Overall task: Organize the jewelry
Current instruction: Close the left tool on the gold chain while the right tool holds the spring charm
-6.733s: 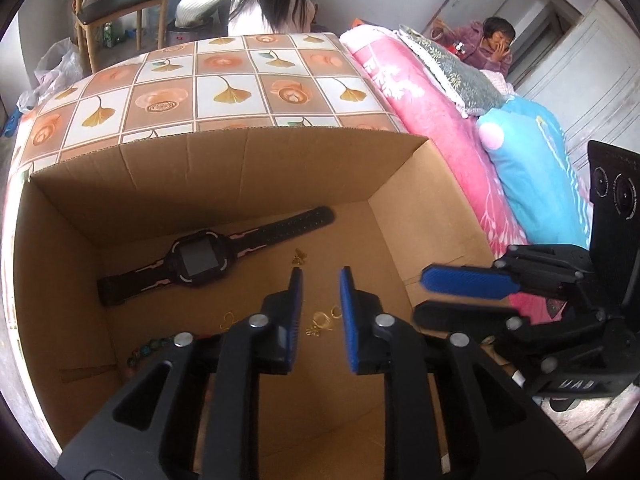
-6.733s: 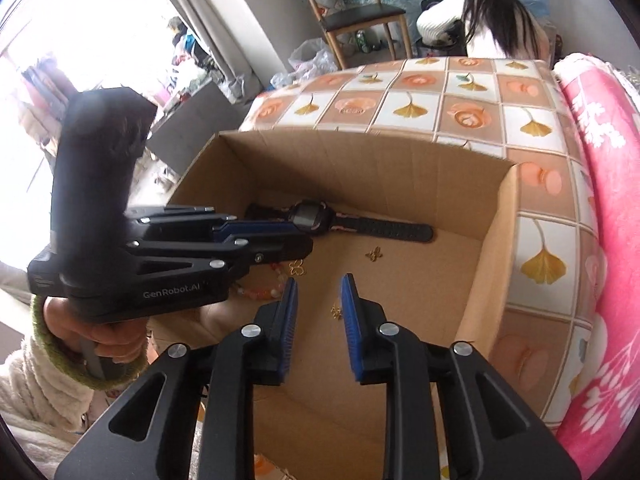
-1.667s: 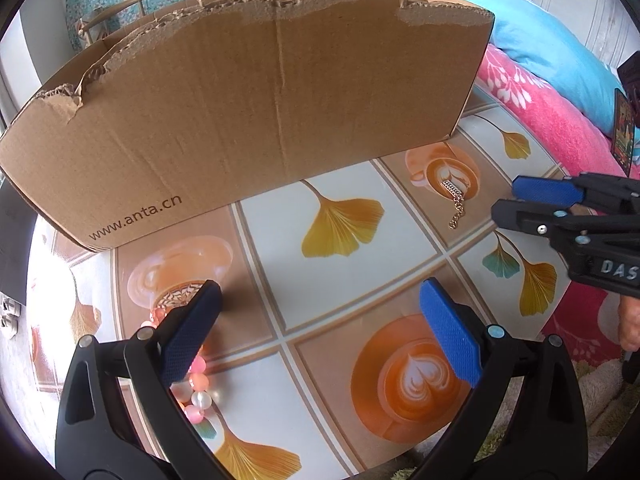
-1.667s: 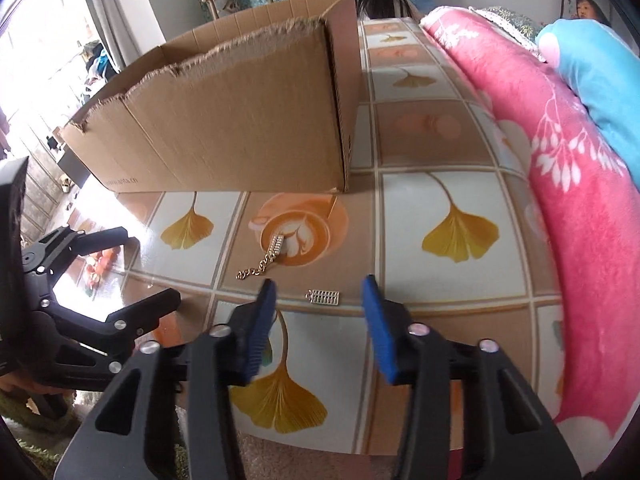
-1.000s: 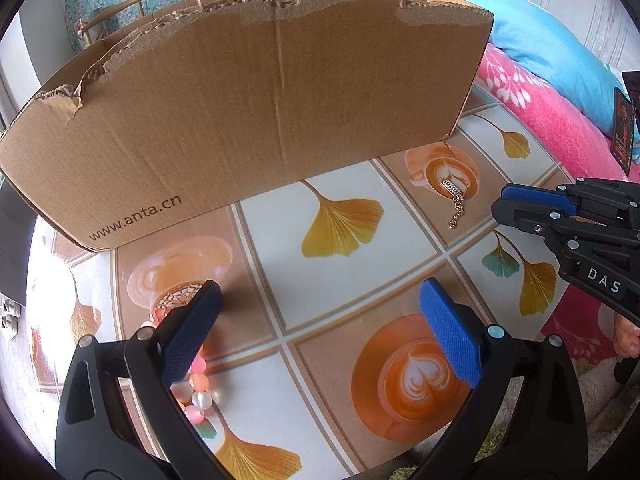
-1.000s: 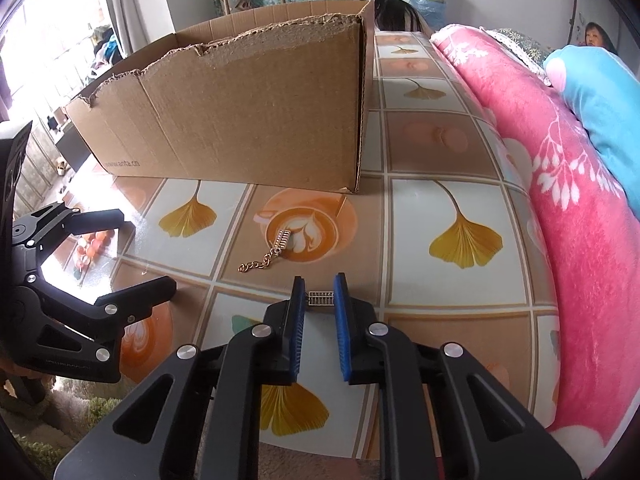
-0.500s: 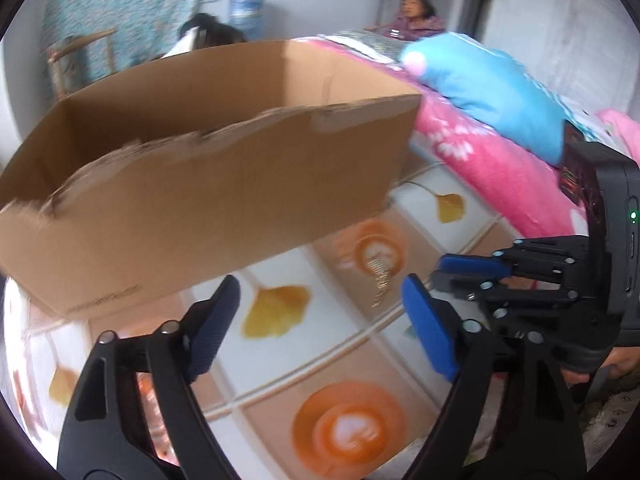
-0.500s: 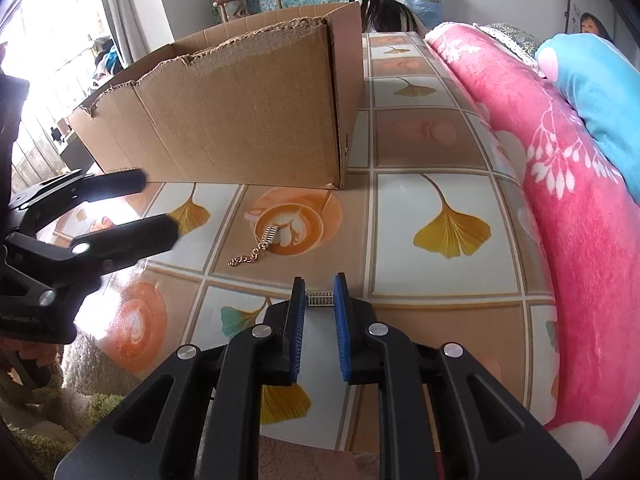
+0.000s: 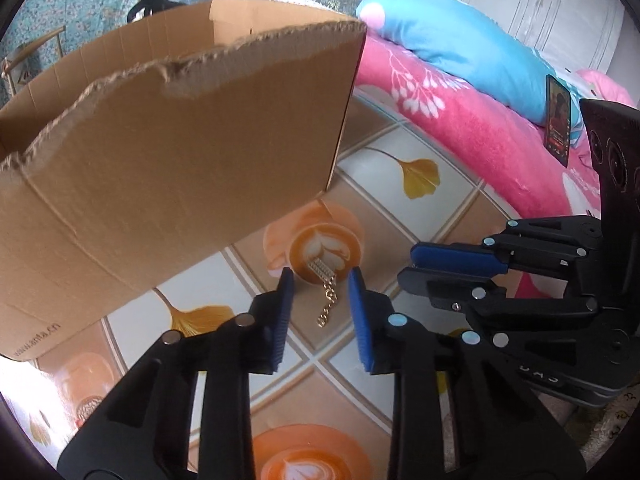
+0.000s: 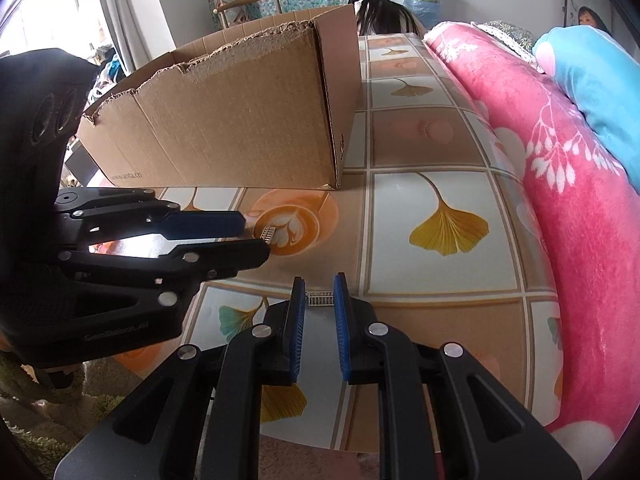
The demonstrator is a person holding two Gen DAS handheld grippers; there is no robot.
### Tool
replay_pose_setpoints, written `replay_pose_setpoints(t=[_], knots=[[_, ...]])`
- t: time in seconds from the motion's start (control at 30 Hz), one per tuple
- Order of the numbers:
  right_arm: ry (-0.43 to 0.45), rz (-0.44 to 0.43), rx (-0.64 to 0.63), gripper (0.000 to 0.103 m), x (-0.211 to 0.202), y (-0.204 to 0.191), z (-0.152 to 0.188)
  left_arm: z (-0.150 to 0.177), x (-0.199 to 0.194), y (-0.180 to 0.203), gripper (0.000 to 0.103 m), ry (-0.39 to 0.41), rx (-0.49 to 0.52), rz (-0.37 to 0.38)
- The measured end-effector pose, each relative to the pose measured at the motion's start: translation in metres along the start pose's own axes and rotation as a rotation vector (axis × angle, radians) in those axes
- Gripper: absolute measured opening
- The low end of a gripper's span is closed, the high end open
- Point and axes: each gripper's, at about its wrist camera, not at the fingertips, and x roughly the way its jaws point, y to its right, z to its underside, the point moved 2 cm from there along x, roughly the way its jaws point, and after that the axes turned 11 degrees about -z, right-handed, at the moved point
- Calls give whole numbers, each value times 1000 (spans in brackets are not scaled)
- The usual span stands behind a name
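A gold chain (image 9: 326,294) with a flat link plate lies on the tiled table (image 9: 400,208), on a coffee-cup picture just in front of the cardboard box (image 9: 180,140). My left gripper (image 9: 320,280) straddles the chain. Its jaws are closing and the pads stand clear of the chain on both sides. In the right wrist view the left gripper (image 10: 256,236) hides most of the chain (image 10: 268,235). My right gripper (image 10: 319,283) is shut on a small gold clasp piece (image 10: 320,298), gripped by its ends just above the table (image 10: 440,272). It shows at the right (image 9: 408,266) in the left wrist view.
The open cardboard box (image 10: 240,128) has a torn rim and fills the far left of the table. A pink quilt (image 10: 560,200) and a blue pillow (image 9: 460,48) border the right edge, with a phone (image 9: 557,120) leaning there. A dark-haired person (image 10: 380,12) sits behind the box.
My left gripper swung right, away from the bead bracelet, to sit over the gold chain, and its jaws narrowed a lot. The right gripper stayed shut on the clasp piece, almost still.
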Motion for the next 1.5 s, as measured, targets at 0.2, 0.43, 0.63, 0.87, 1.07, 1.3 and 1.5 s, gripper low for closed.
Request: replay_pose_setpoints(t=[0.2, 0.43, 0.63, 0.87, 1.07, 1.3, 1.5], knots=[[2, -7, 4, 15, 0, 1, 0, -1, 2, 4, 21, 4, 39, -41], [3, -8, 2, 15, 0, 2, -1, -4, 3, 4, 6, -7, 47, -94], [0, -9, 3, 15, 1, 2, -3, -5, 3, 1, 2, -34, 25, -116], [-10, 0, 9, 15, 3, 0, -6, -3, 0, 0, 2, -40, 5, -111], [-17, 1, 23, 15, 4, 2, -7, -2, 0, 0, 2, -39, 1, -101], [-28, 6, 33, 15, 4, 2, -9, 0, -2, -3, 1, -33, -9, -94], [-29, 18, 36, 15, 2, 1, -10, 2, -14, -10, 1, 7, -27, -83]])
